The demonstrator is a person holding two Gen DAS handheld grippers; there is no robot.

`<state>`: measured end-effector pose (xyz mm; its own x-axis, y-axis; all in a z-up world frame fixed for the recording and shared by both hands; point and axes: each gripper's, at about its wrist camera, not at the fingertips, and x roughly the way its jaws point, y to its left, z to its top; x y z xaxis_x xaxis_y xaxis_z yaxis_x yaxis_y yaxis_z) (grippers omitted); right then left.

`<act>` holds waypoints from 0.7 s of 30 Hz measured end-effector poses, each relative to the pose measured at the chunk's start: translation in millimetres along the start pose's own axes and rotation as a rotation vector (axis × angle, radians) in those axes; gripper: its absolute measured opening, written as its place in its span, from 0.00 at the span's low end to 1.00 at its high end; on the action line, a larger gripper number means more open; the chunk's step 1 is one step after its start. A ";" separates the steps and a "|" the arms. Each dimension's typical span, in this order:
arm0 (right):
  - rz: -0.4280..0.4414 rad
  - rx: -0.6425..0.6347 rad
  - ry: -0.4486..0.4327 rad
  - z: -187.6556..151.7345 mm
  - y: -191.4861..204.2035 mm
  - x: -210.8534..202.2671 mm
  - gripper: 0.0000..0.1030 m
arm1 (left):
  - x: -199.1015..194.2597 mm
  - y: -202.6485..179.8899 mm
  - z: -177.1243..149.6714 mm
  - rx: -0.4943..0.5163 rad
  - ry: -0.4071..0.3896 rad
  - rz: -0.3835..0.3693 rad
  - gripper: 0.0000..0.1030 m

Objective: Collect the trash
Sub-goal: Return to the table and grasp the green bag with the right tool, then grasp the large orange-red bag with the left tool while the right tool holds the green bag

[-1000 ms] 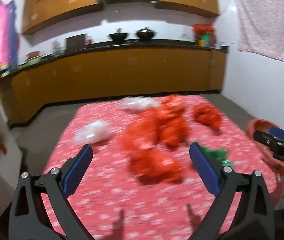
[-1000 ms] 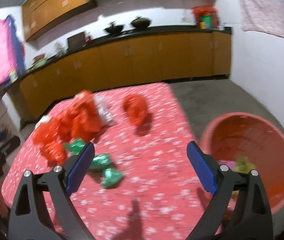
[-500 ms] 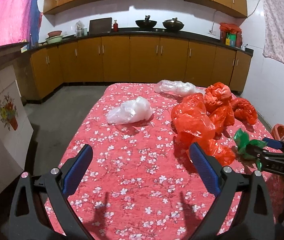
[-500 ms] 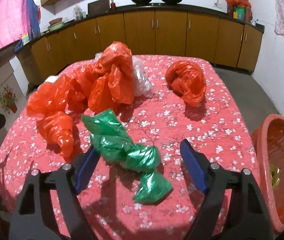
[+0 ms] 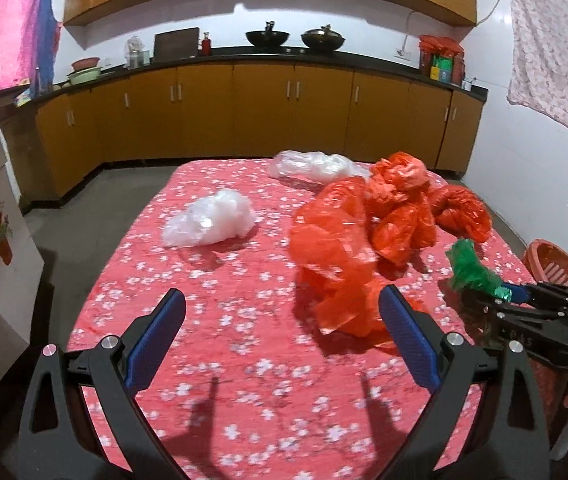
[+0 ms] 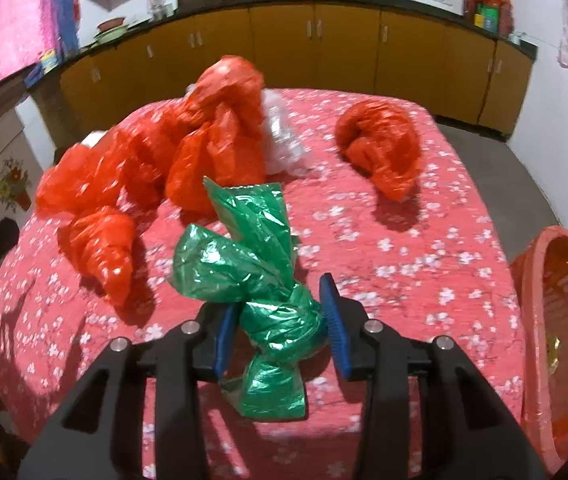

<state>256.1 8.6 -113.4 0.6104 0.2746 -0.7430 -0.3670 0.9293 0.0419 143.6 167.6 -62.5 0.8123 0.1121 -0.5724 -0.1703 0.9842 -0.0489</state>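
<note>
Left wrist view: the left gripper (image 5: 281, 334) hovers above the near part of the counter (image 5: 243, 360), which wears a red cloth printed with white blossoms; its jaws are spread wide with nothing between them. Ahead and to the right lies a heap of orange-red plastic bags (image 5: 364, 248), the nearest one just beyond the right blue pad (image 5: 408, 340). A crumpled clear bag (image 5: 209, 224) sits apart to the left of the heap, and a second clear bag (image 5: 314, 166) lies at the far edge. At the right rim, the right gripper (image 5: 500, 294) reaches in with a green plastic bag (image 5: 470, 268) at its tips. Past the counter's right edge, part of a pink basket (image 5: 550, 262) shows.

Right wrist view: the right gripper (image 6: 279, 340) has its jaws closed in on the green plastic bag (image 6: 251, 272), pinching its knotted middle; the bag's loose top fans upward, its tail hanging below the pads. Behind it the orange-red plastic bags (image 6: 187, 156) pile up at the left, with a lone orange-red bag (image 6: 384, 152) apart to the right. The pink basket (image 6: 564, 320) stands off the counter's right side, low beside it.
</note>
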 end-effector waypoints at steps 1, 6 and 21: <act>-0.011 0.019 -0.012 1.1 -4.9 -2.6 0.38 | 2.0 -4.6 1.0 0.002 0.006 -0.009 0.94; -0.054 0.091 -0.050 5.7 -28.5 -11.9 0.38 | 14.9 -27.0 3.7 0.016 0.053 -0.047 0.94; -0.101 0.175 -0.049 -1.9 -64.0 -17.2 0.38 | 77.2 -59.7 6.9 0.008 0.255 0.005 0.65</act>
<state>267.7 -56.1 -104.6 0.6727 0.1854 -0.7163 -0.1774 0.9803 0.0871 220.4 118.4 -98.2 0.6446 0.0795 -0.7604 -0.1686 0.9849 -0.0400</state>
